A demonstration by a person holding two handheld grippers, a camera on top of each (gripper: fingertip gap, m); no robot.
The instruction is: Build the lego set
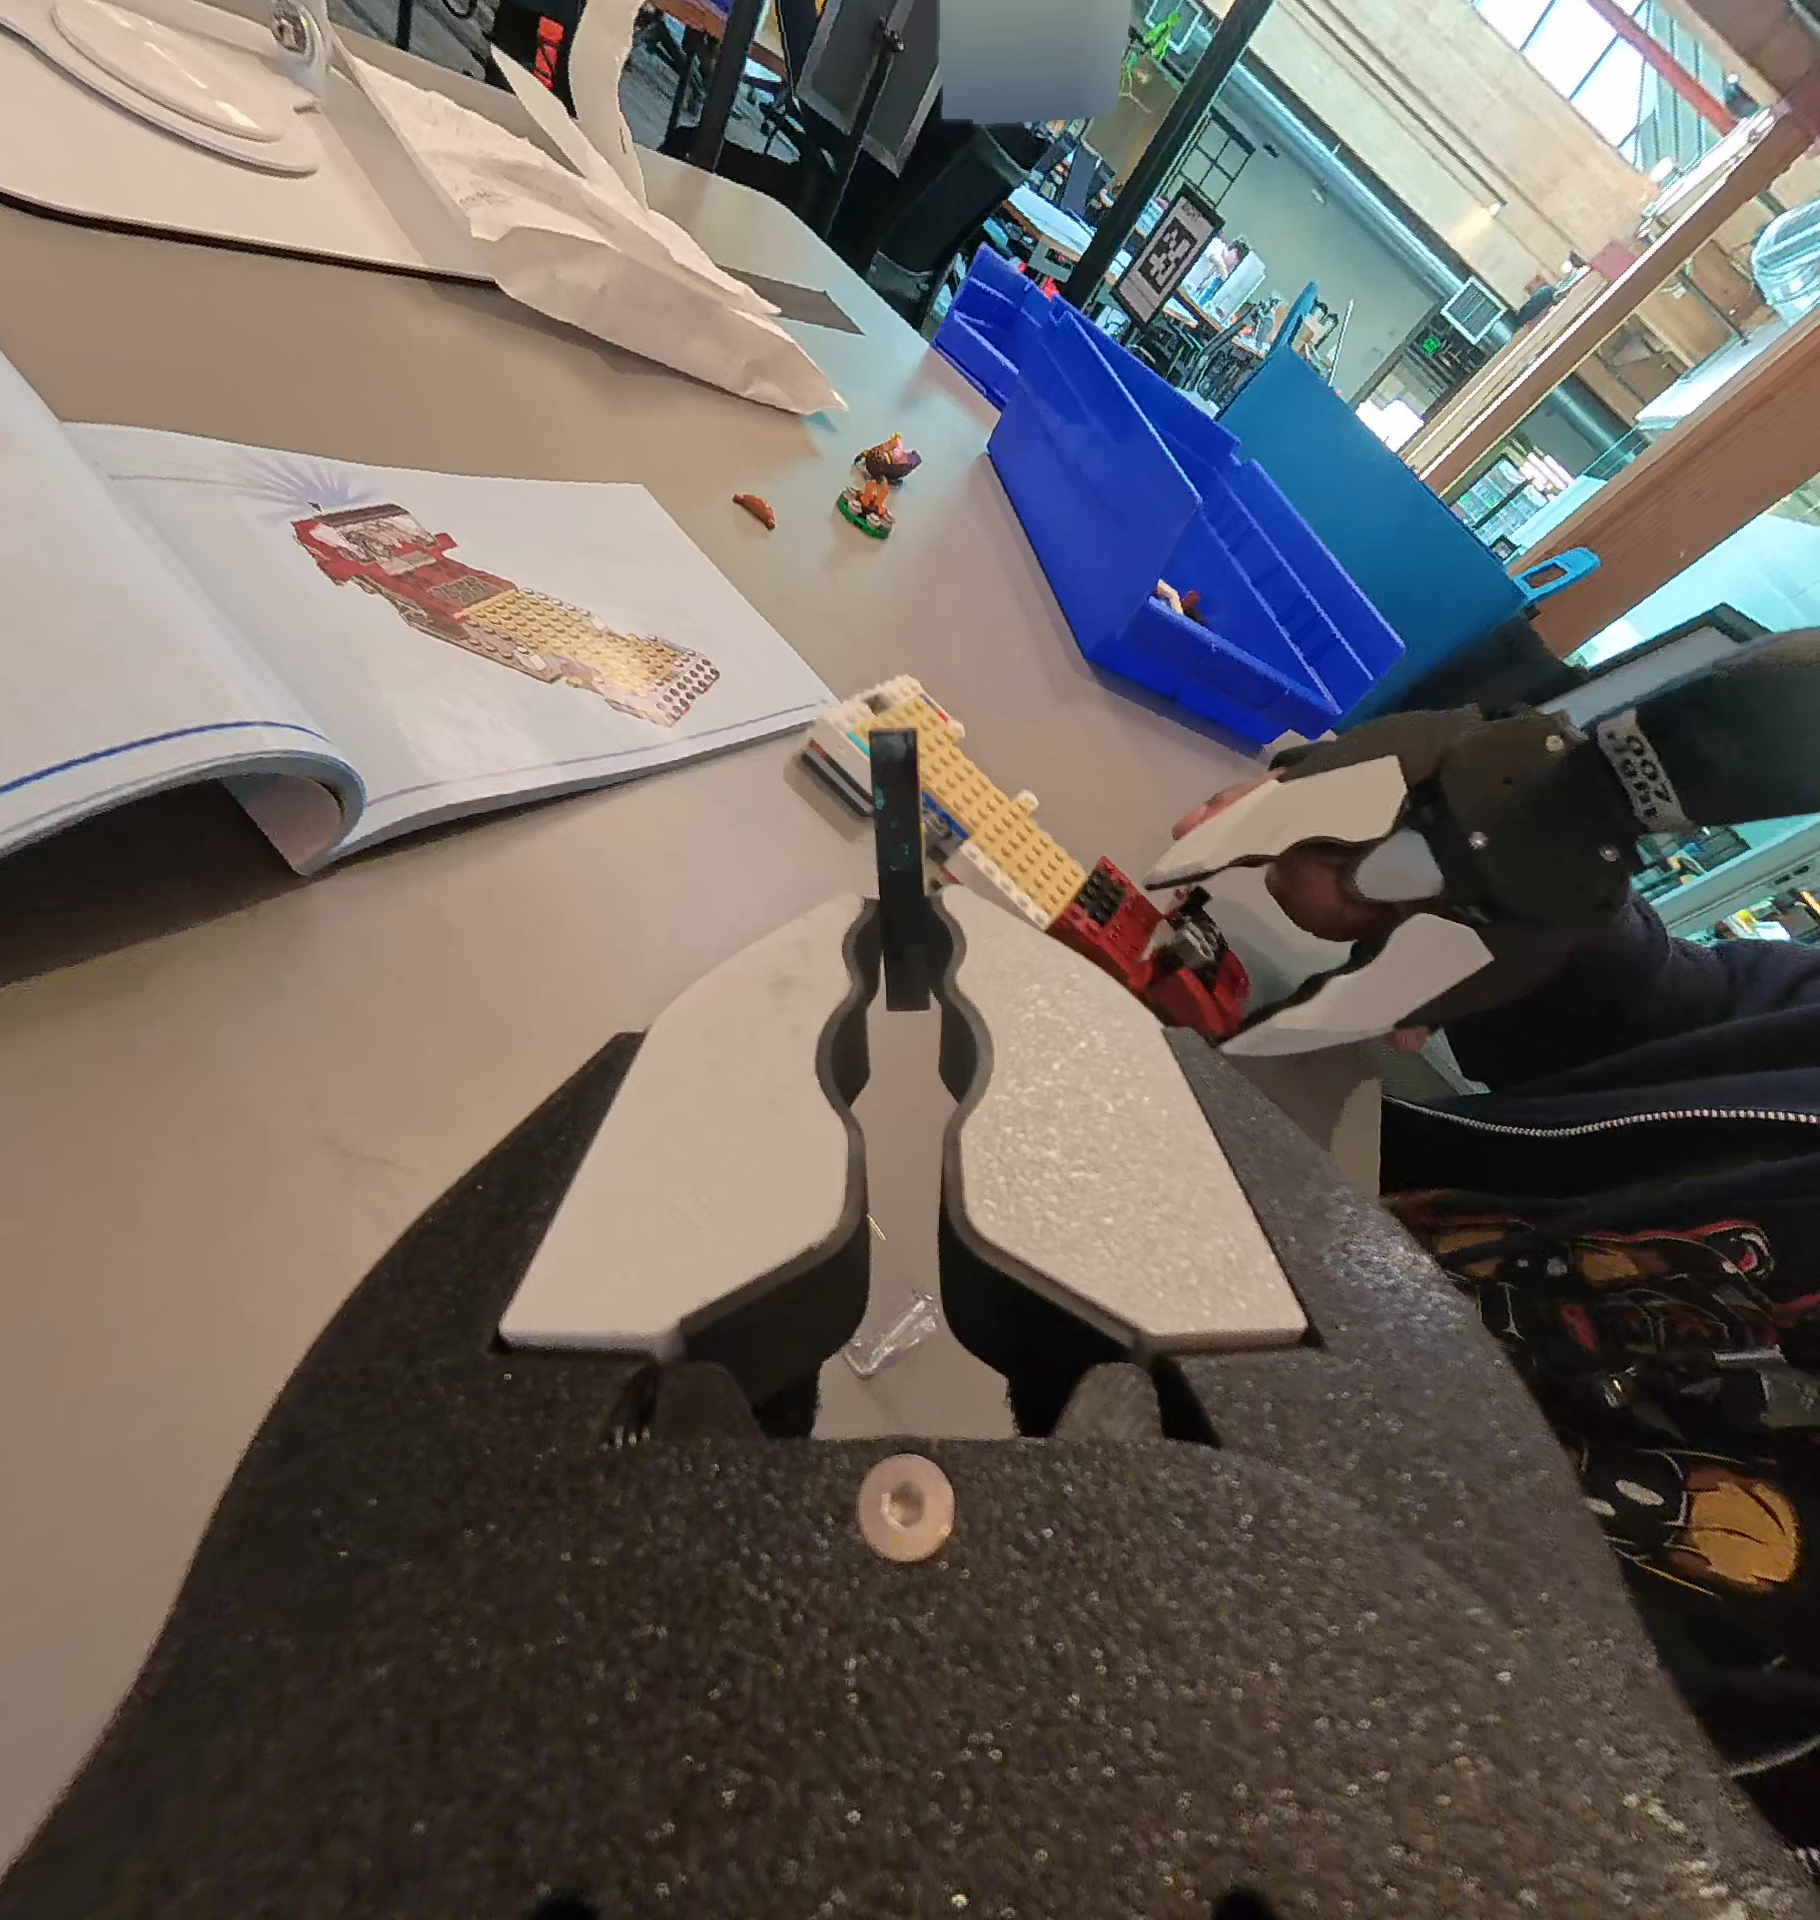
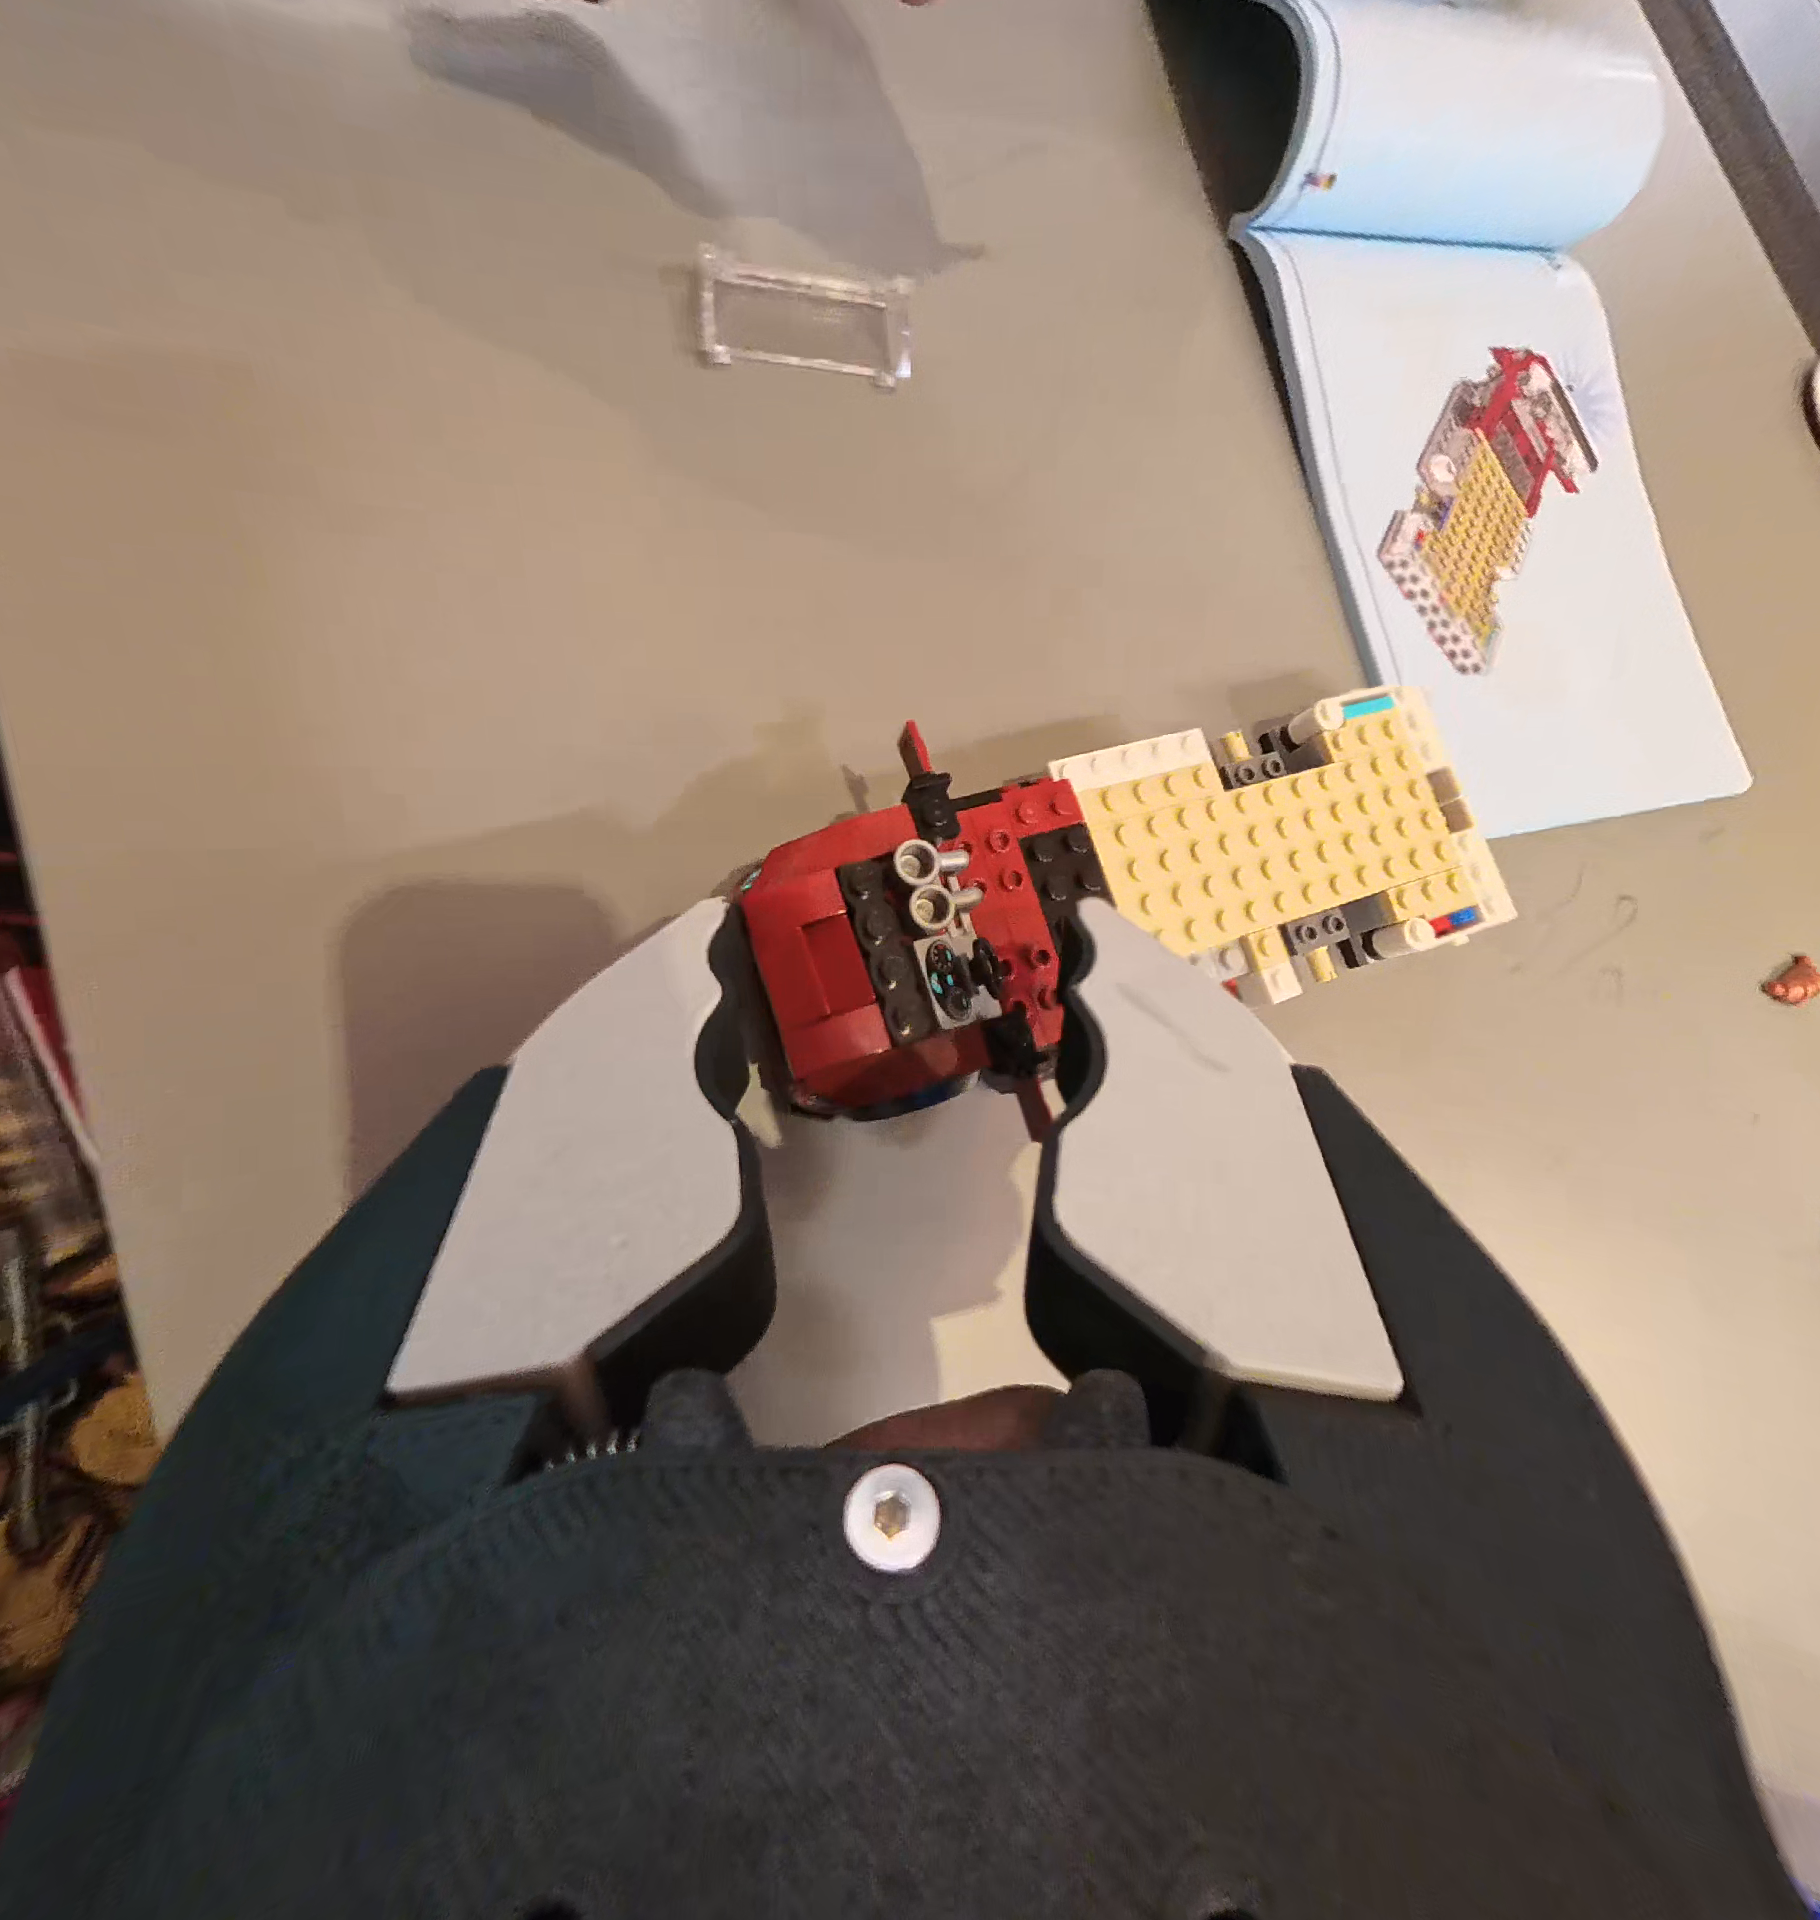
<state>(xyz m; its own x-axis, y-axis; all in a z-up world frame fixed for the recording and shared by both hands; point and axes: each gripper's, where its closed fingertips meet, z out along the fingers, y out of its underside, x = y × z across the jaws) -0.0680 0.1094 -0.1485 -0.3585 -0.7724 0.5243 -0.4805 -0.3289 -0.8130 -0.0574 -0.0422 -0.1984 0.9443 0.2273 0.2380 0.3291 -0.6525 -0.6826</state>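
Observation:
My left gripper [image 1: 904, 914] is shut on a thin black flat piece [image 1: 898, 831] that stands upright out of the fingertips, just above the table. Behind it lies a brick truck [image 1: 999, 821] with a tan studded bed and a red cab. In the right wrist view my right gripper [image 2: 901, 914] straddles the red cab [image 2: 833, 977] from above, with both pads against its sides. The tan bed [image 2: 1270, 842] sticks out to the right. The left wrist view shows the right gripper [image 1: 1197, 961] around the cab as well.
An open instruction booklet [image 1: 418, 623] lies beside the truck and also shows in the right wrist view [image 2: 1488, 520]. A clear flat piece [image 2: 802, 317] lies farther out on the table. Blue bins [image 1: 1176, 520], a white paper bag [image 1: 615, 239] and a small figure [image 1: 875, 483] stand beyond. Across from one pair of fingers to the other is roughly 15 centimeters.

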